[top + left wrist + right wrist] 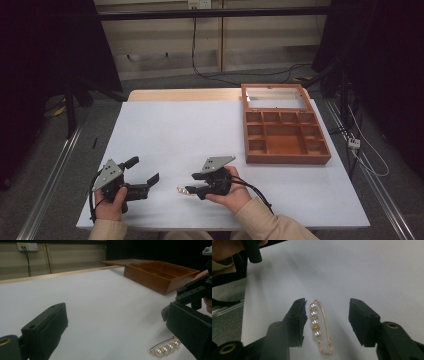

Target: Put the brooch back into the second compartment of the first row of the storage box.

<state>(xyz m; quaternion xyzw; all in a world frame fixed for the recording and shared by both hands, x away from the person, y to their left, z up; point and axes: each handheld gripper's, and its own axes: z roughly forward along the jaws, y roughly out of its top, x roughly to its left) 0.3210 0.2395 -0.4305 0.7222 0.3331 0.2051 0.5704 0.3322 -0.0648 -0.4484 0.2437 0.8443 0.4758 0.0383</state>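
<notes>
Right gripper (325, 322) low over the table (165, 130), jaws apart, straddling the pin (320, 326); one pad just beside the pearls, the other well clear. Nothing clamped yet. Left gripper (145, 175) gapes at 9 o'clock of the pin, holding nothing.

Risk: the pin lies flat and thin, so closing pads may ride over it or nudge it sideways, since it sits off-centre.

In the right gripper view the long axis runs 12 to 6, clasp loop at 6.
</notes>
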